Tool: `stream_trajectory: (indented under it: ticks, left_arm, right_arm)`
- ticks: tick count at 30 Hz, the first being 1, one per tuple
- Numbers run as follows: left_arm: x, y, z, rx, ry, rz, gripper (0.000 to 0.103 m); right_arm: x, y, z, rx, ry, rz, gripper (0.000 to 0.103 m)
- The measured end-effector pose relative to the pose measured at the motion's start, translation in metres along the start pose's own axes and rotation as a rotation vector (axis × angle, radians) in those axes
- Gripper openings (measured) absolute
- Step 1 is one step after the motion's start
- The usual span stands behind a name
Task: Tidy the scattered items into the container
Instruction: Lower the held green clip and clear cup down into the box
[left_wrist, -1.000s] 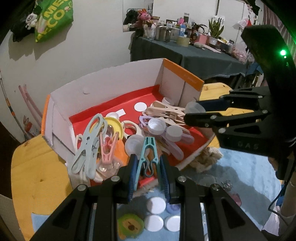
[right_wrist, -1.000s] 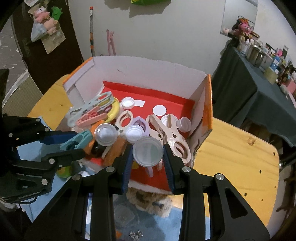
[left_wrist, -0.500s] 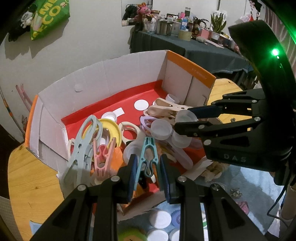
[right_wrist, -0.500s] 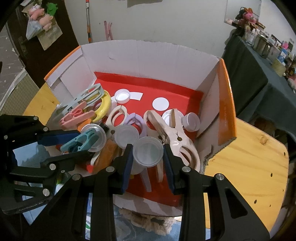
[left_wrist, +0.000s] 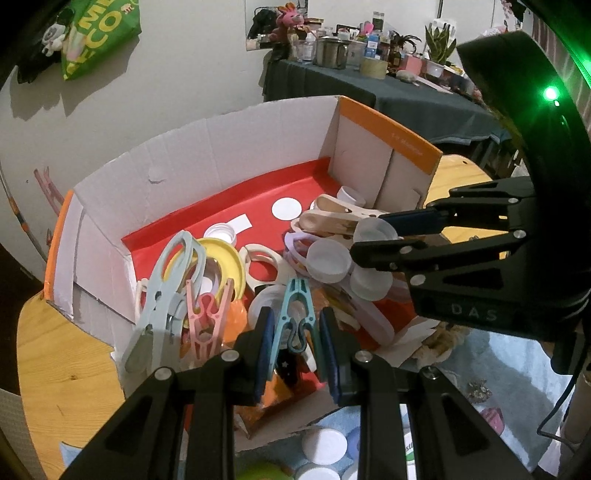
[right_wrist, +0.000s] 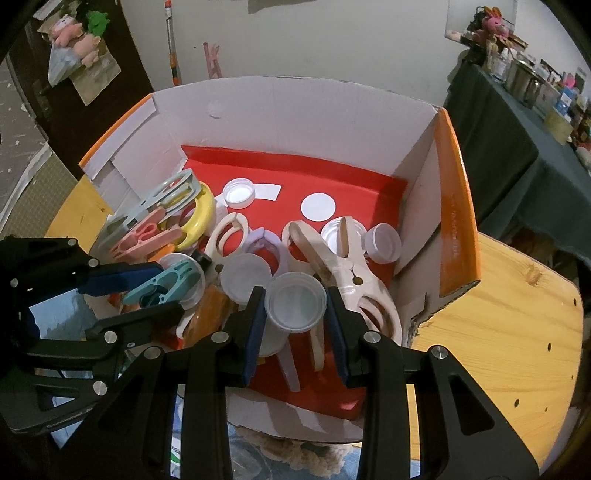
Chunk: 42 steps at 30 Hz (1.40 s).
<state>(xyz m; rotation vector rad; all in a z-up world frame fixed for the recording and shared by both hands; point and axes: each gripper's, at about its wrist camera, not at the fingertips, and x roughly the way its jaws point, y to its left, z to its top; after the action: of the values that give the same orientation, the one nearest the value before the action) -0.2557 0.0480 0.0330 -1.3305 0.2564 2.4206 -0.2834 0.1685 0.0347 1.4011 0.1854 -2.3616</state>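
My left gripper (left_wrist: 295, 334) has its fingers clamped on a teal clothes peg (left_wrist: 295, 314), whose long axis runs straight out along the fingers, its jaw end pointing into the cardboard box (left_wrist: 236, 147); my right gripper (right_wrist: 295, 310) has its fingers pressed on a clear plastic cap (right_wrist: 297, 301), its open face turned up toward the camera. Taking the box as the landmark, both held things hang inside its near edge, above the heap already lying on its red floor (right_wrist: 354, 184); the peg sits toward the box's left half, over the pink peg (left_wrist: 207, 314) and yellow ring (left_wrist: 225, 258); the cap sits toward the right half, just beside the large beige clip (right_wrist: 343, 266). I judge that letting go is all that remains for these two; the bare red patch lies farther in, away from both grippers. White caps (left_wrist: 323, 445) outside the box's near wall wait on the surface.
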Motion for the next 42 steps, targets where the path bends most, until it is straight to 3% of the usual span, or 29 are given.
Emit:
stream_trajectory:
  ticks: [42]
  left_arm:
    - [0.009, 0.001, -0.002, 0.003, 0.001, 0.016, 0.027]
  right_arm:
    - [0.014, 0.001, 0.002, -0.002, 0.024, -0.015, 0.031]
